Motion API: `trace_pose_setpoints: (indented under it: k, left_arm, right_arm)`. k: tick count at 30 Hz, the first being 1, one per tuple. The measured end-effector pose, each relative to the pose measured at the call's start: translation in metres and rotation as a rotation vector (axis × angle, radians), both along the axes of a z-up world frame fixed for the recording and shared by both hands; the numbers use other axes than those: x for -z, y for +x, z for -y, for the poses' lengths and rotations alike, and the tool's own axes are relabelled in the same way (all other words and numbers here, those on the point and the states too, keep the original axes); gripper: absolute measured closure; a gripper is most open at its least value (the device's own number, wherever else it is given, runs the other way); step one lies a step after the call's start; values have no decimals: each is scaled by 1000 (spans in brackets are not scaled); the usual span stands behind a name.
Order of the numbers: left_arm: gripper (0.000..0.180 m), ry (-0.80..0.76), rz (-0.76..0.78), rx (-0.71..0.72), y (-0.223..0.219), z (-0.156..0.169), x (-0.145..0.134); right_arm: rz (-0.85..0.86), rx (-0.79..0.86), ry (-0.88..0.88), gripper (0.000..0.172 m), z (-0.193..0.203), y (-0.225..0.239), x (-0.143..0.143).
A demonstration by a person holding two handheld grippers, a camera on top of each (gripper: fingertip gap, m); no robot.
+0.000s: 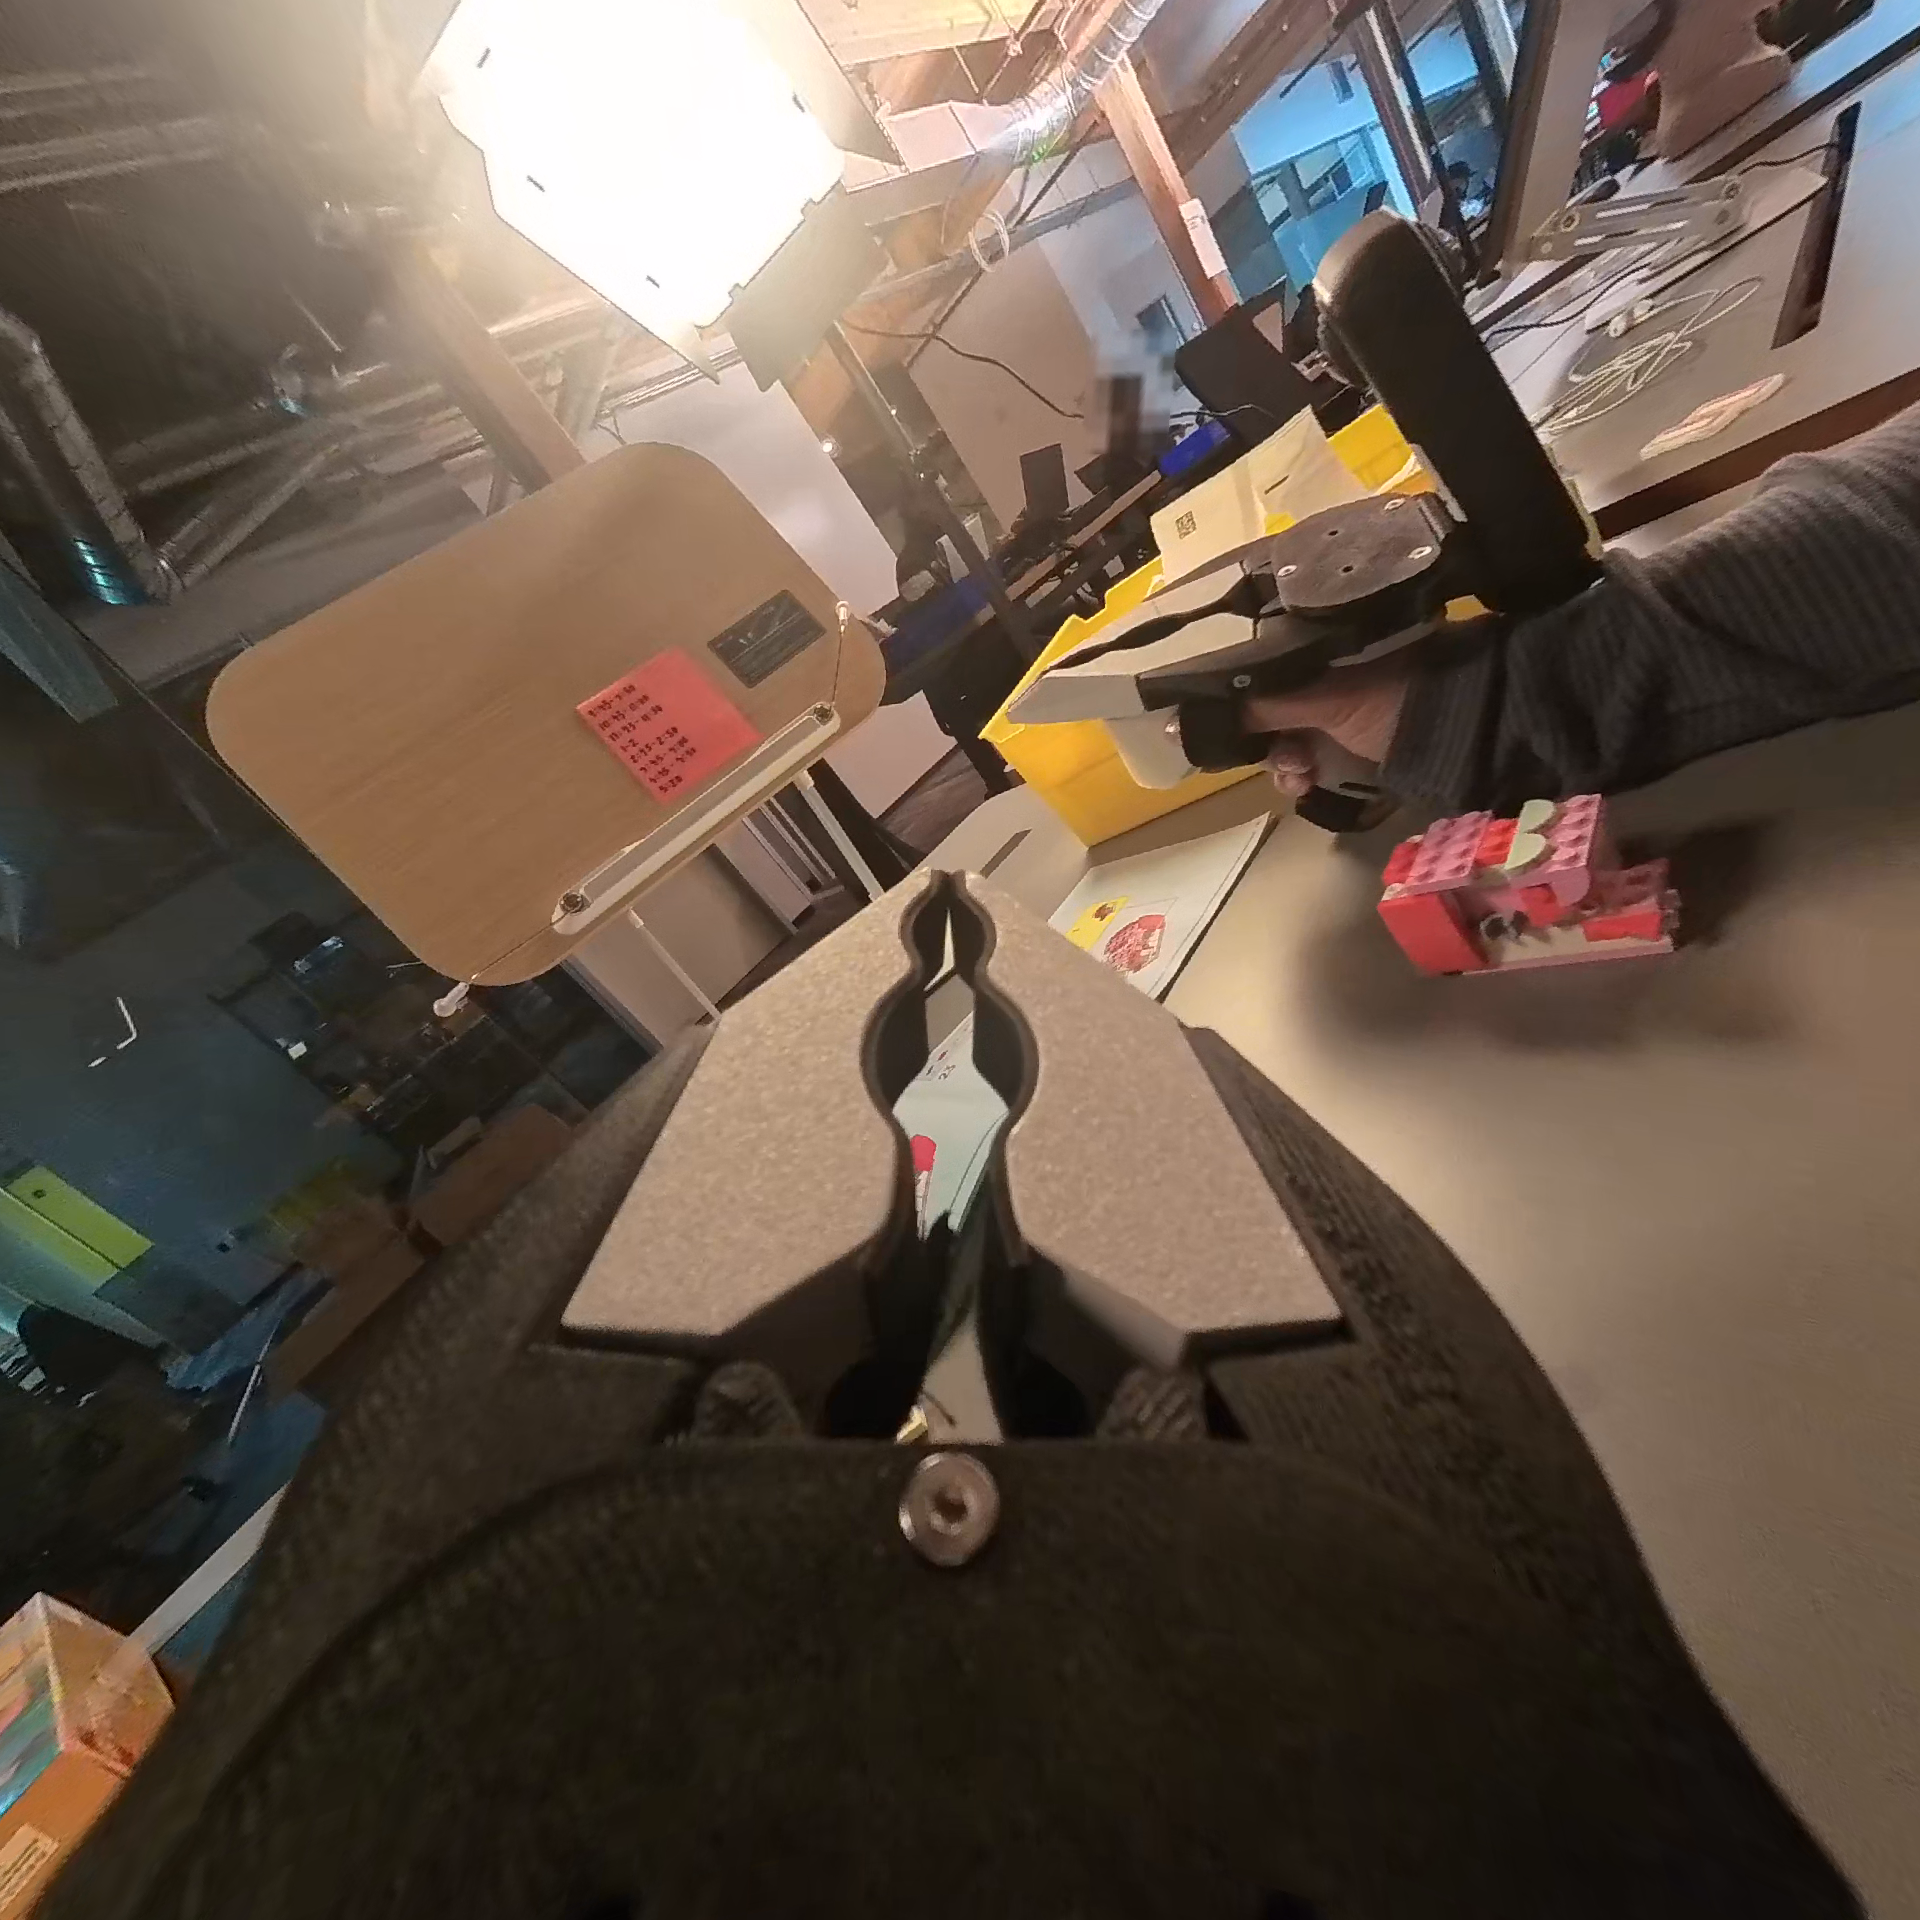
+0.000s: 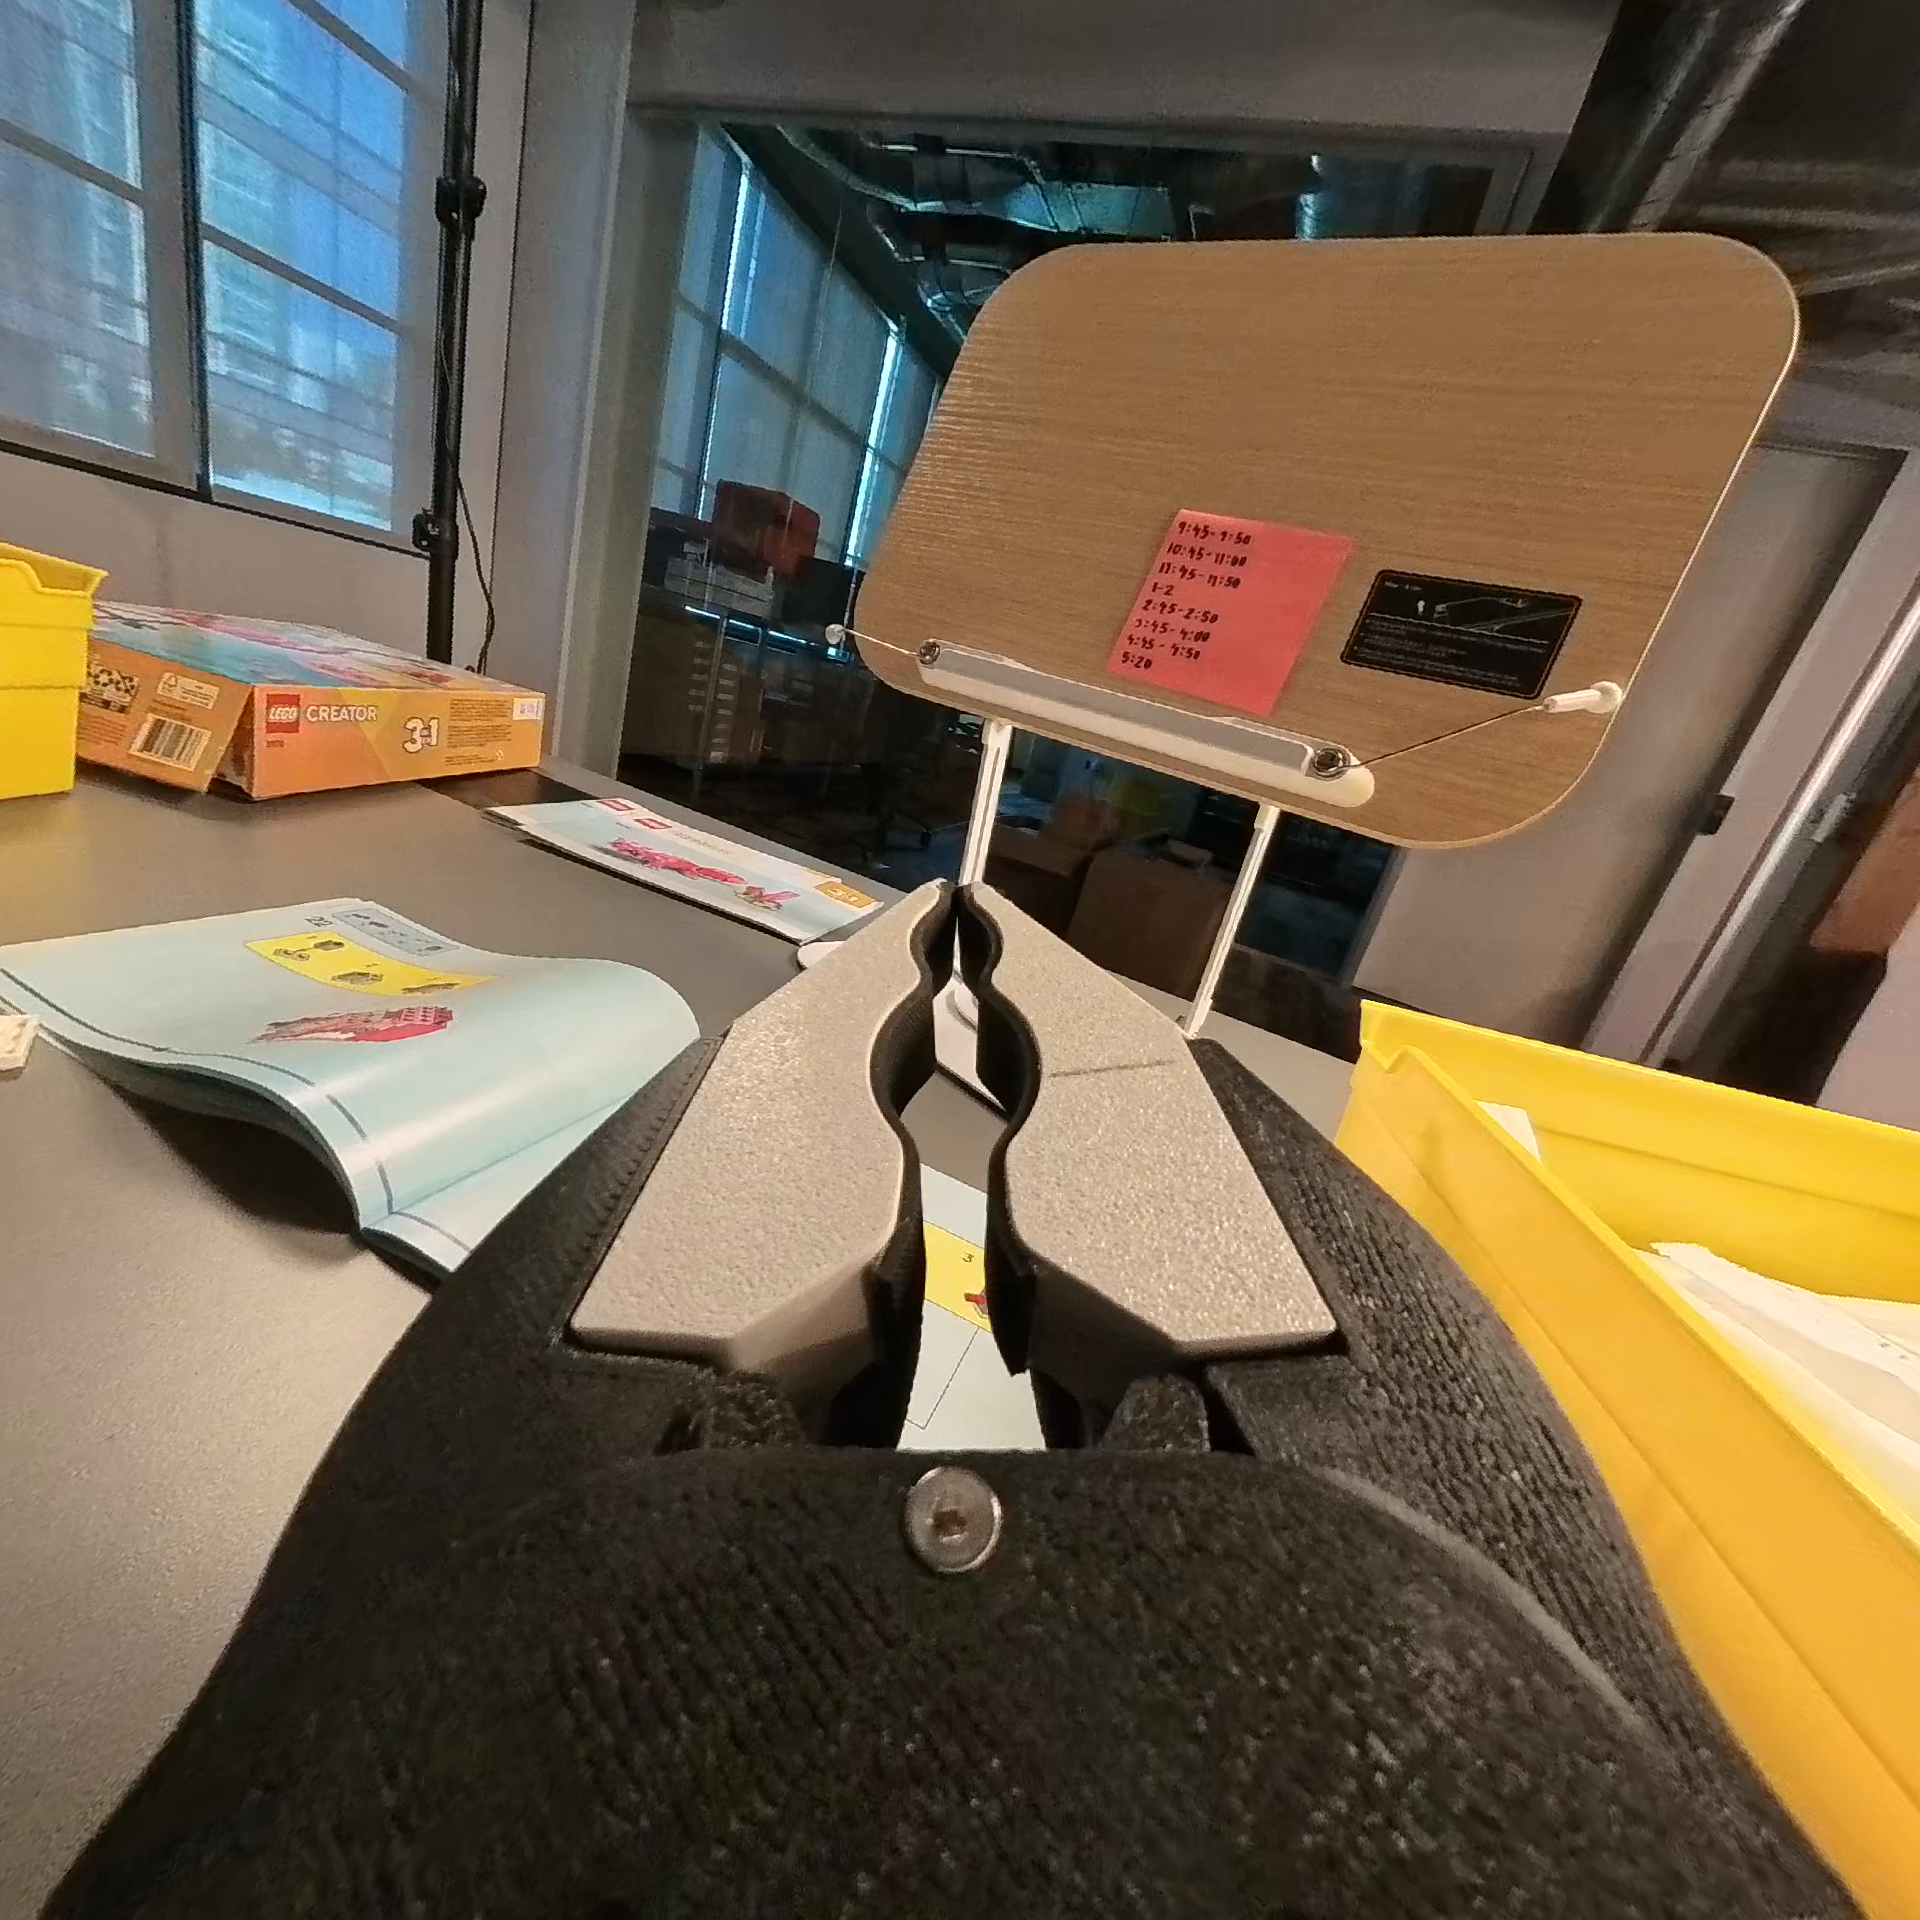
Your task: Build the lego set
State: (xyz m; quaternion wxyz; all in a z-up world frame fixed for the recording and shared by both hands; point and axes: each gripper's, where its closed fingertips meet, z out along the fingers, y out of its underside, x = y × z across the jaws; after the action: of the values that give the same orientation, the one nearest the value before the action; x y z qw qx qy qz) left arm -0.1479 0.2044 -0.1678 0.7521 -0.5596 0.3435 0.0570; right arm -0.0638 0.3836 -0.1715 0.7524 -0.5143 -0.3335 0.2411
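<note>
Left wrist view: left tool (image 1: 948, 883) closed, tips meeting on nothing, hovering over the grey bench (image 1: 1558, 1195). 1 open instruction page (image 1: 1153, 914) lies flat under and ahead of it. 1 brick model (image 1: 1527, 883), red and pink, sits on the bench to the right, well apart from this tool. Right tool (image 1: 1023, 712) shows farther off, held by 1 hand (image 1: 1340, 743) in a dark sleeve, fingers together, nothing between them; the brick model is just below that hand, not touched. 1 yellow bin (image 1: 1081, 790) behind the right tool, with white paper in it. 1 wooden book stand (image 1: 540, 707) at left carries 1 pink sticky note (image 1: 665, 722) with handwriting and 1 black label (image 1: 774, 636). 1 bright light panel (image 1: 634, 145) above. 1 orange box corner (image 1: 62, 1745) at lower left.

Right wrist view: right tool (image 2: 954, 894) closed and bare, above a booklet page. 2 booklets clearly seen: 1 open (image 2: 343, 1039) at left, 1 shut (image 2: 686, 857) farther back. 1 orange toy box (image 2: 312, 717), printed branding on its side. 2 yellow bins: 1 at right (image 2: 1662, 1247) beside the tool, 1 at the far left edge (image 2: 42, 675). Same book stand (image 2: 1330, 499) ahead, with sticky note (image 2: 1231, 613) and black label (image 2: 1460, 634). 1 small white brick (image 2: 16, 1039) at the left edge.
</note>
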Motion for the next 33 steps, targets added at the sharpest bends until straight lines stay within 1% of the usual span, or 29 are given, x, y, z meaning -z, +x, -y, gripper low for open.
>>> trace_pose_setpoints:
  k: [22, 23, 25, 26, 29, 31, 33]
  left_arm:
    - [180, -17, -32, 10, 5, -1, 4]
    - [180, -14, -24, 4, 5, 0, 0]
    - [180, 16, 7, 5, 12, 10, -21]
    - [180, 19, 49, -13, 14, 16, -34]
    - [171, -35, 190, -107, 4, 39, -69]
    - [167, -69, 265, -161, -20, 58, -88]
    - [161, -136, 332, -291, -66, 71, -98]
  right_arm:
    - [6, 1, 13, 172, -1, -2, 0]
    - [9, 3, 16, 172, -1, -2, 0]
    - [11, 3, 19, 172, -1, -2, 0]
    - [11, 2, 20, 172, -1, -2, 0]
    - [7, 4, 15, 172, -2, -1, 0]
    - [4, 5, 13, 172, -2, -1, 0]
    - [2, 6, 10, 172, -2, -1, 0]
